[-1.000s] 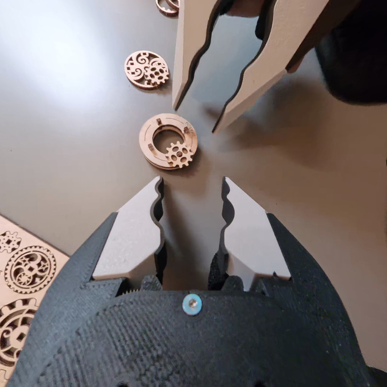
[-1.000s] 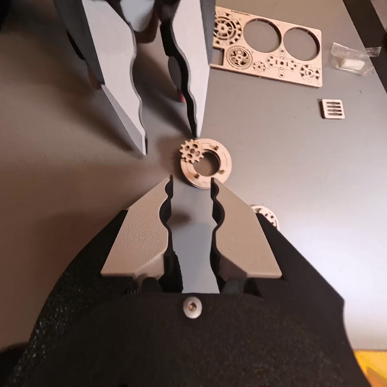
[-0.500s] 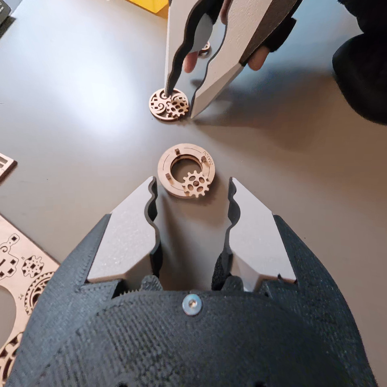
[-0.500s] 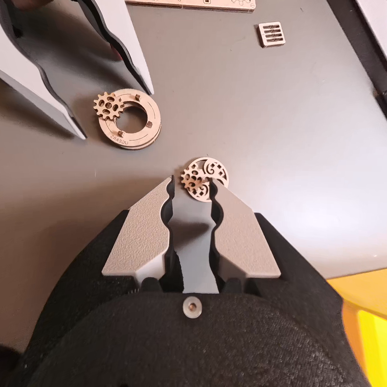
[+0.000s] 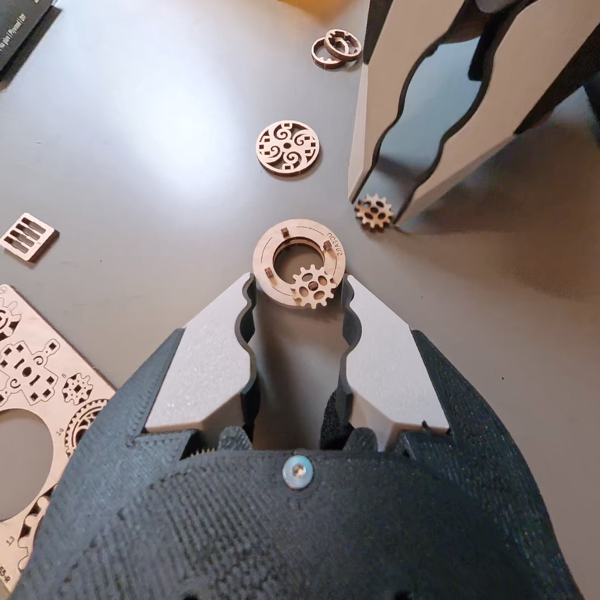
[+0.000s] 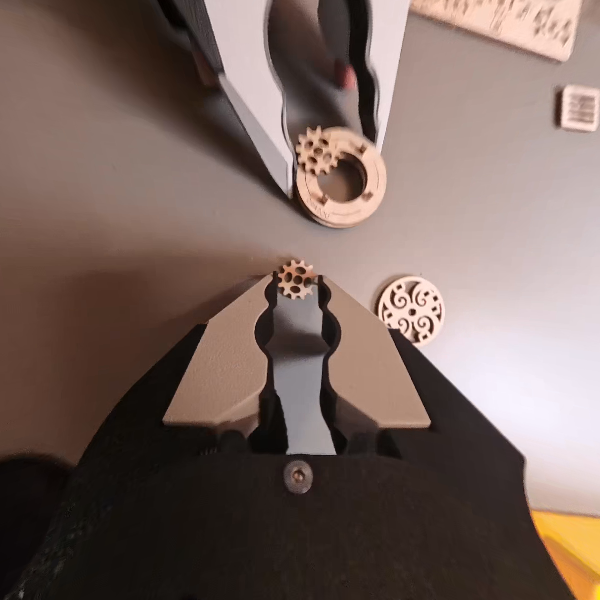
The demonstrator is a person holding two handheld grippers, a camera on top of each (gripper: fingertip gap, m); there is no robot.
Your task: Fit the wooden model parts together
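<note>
Loose gear [image 6: 295,283] pinched between right jaws; ring [image 5: 298,263] between left's wide-spread jaws.

pale wooden gear [image 5: 374,217], matt grey table [image 5: 130,162]

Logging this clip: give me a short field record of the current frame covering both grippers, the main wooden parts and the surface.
left gripper: open, fingertips flanking the round wooden ring base
right gripper: shut on the small loose wooden gear
ring base: flat on the grey table, one toothed wooden gear already mounted
ornate wooden disc: lying apart, untouched
</note>
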